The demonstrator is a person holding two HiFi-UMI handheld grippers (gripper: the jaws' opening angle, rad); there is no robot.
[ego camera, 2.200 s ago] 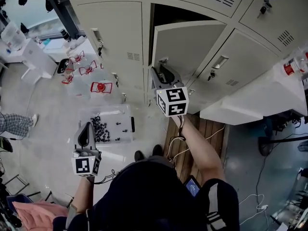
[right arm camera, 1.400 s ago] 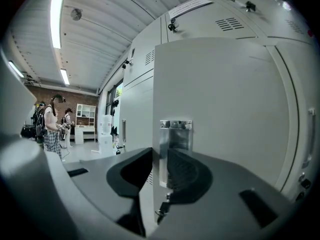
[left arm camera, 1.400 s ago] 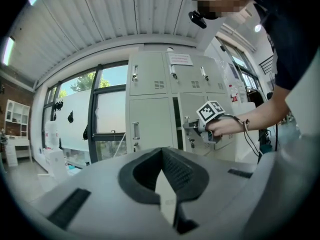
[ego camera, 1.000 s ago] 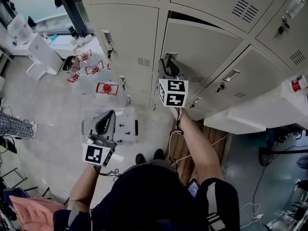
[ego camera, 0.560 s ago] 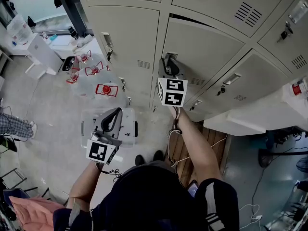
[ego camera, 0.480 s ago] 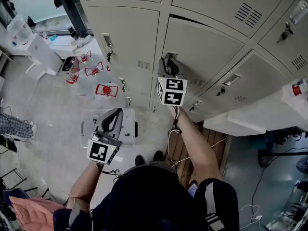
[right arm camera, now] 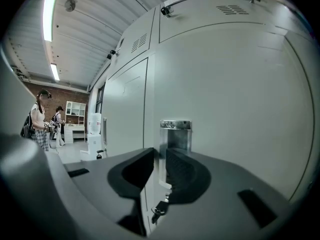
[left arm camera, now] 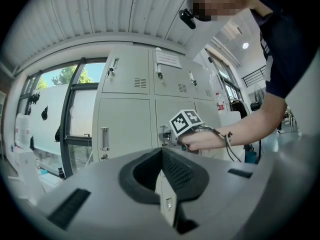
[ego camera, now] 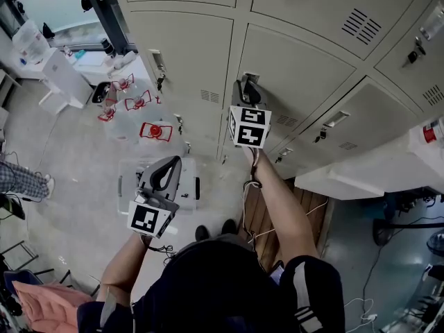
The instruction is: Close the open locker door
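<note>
Door (ego camera: pixel 298 75) we saw ajar now sits flush, right gripper (right arm camera: pixel 160 156) pinching its handle (right arm camera: pixel 175 129), left gripper (left arm camera: pixel 161 153) clenched empty: closing seems done.

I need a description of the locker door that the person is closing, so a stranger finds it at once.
Find the wall of beige metal lockers beside the window. In the second column from the window is a beige metal locker door. Only its chrome handle is held in the jaws of the right gripper.
</note>
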